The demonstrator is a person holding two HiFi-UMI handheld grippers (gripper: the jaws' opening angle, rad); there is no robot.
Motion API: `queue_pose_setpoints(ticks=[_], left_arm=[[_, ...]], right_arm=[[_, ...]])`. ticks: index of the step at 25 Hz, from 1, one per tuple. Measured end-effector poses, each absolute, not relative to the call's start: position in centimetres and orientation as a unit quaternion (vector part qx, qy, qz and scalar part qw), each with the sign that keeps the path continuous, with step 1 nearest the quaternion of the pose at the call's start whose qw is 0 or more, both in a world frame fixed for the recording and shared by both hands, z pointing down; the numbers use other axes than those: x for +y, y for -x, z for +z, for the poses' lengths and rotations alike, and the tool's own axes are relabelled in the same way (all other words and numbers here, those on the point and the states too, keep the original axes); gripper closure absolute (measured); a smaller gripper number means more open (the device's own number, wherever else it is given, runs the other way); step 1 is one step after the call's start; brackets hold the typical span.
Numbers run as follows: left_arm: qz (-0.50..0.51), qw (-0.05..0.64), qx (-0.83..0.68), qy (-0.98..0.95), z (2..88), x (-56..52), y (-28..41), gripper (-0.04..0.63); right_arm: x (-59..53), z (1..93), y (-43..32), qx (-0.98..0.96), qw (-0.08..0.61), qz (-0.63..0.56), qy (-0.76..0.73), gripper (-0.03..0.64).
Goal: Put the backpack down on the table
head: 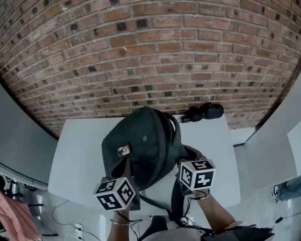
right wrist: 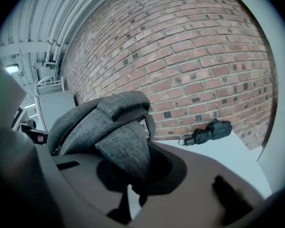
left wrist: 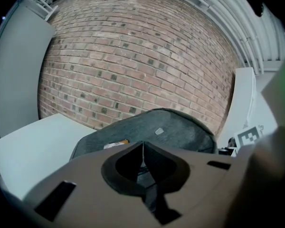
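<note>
Jaws of the right gripper (right wrist: 133, 175) are clamped on the grey shoulder strap (right wrist: 126, 151) of the backpack (head: 140, 144). Those of the left gripper (left wrist: 143, 151) are pressed almost together on what looks to us like a thin dark fold or strap of the same bag. The backpack hangs between us and the brick wall (head: 150, 39), over the near half of the white worktop (head: 80, 154). We cannot tell whether its underside touches yet.

We see two risks. Padded strap could creep through the right jaws as the weight sags, so the bag would drop unevenly. Set too near the edge, it could tip back toward us, since loose straps (head: 176, 205) already dangle below that edge. The folded black umbrella (head: 203, 112) lies at the far side, well apart.

Both grippers sit side by side at the near edge, pointing forward and somewhat down, with our forearms (head: 216, 214) low behind them.
</note>
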State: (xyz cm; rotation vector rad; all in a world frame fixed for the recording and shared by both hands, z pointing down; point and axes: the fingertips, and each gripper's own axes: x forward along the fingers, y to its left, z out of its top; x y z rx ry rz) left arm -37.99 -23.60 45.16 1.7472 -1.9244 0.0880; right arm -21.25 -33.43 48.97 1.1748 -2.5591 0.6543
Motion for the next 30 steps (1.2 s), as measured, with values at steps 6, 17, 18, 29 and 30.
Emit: queue_pose_setpoints(ticks=[6,17,18,29,30], left_arm=[[0.044,0.273,-0.701,-0.657,46.0,-24.7,36.5,0.575],[0.066,0.291,-0.682,-0.667,48.4,-25.6,34.4,0.575],[0.068,0.292,-0.682,-0.667,48.7,-25.5,34.3,0.575],[0.089,0.313,-0.665,-0.672,51.5,-25.2,32.3,0.575],[0.09,0.315,-0.664,-0.672,51.7,-25.2,32.1,0.575]], right_arm=[[-34.1,50.8,19.6,-0.875,0.135,0.224,-0.407,0.575],[-34.8,53.9,17.1,-0.866,0.15,0.229,-0.419,0.575],[-34.7,54.3,16.9,-0.865,0.151,0.23,-0.421,0.575],[-34.1,57.5,14.6,-0.85,0.172,0.236,-0.438,0.575],[-34.0,57.9,14.4,-0.848,0.175,0.238,-0.44,0.575]])
